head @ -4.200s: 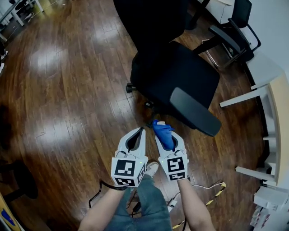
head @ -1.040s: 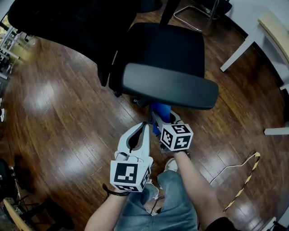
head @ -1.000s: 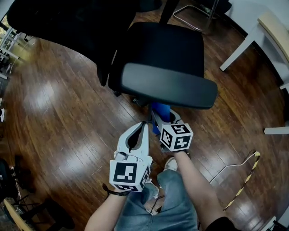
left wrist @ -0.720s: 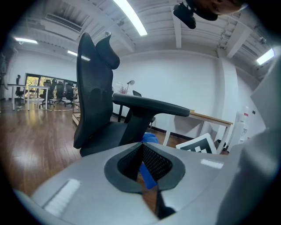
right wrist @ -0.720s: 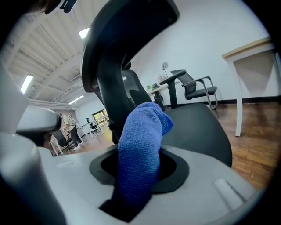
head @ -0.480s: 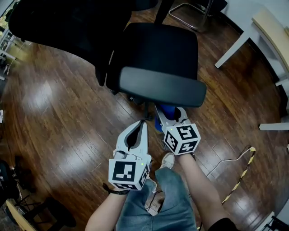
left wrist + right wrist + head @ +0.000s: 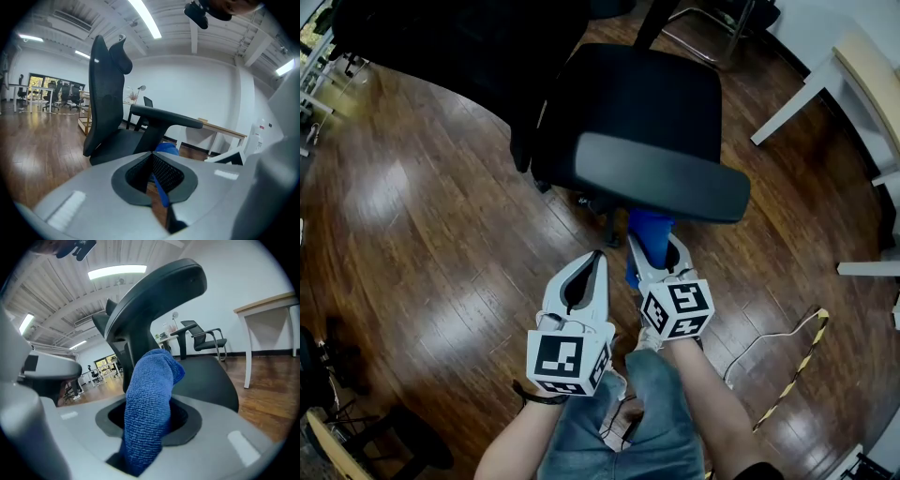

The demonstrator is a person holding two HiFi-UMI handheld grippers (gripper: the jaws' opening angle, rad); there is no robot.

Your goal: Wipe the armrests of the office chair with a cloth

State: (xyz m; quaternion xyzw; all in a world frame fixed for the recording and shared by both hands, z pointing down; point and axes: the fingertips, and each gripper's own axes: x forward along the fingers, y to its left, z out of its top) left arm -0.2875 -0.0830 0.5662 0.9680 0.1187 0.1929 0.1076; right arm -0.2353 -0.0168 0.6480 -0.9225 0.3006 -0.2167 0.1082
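The left gripper (image 7: 596, 259) was closed, jaws together with nothing between them, above the wooden floor (image 7: 422, 216) and left of the cloth. The right gripper (image 7: 654, 251) was clamped on one blue cloth (image 7: 649, 230). The cloth projected past its jaws, just beside the near edge of the one visible armrest (image 7: 661, 178) of the office chair (image 7: 628, 94). Grippers counted: two.

Our left gripper (image 7: 595, 259) and right gripper (image 7: 660, 247) are pale grey with dark-lined jaws, each backed by a black-and-white marker cube (image 7: 566, 359). At bottom centre we wear blue jeans (image 7: 649, 424), a dark wristband (image 7: 532, 398) and a pale shoe (image 7: 648, 339).
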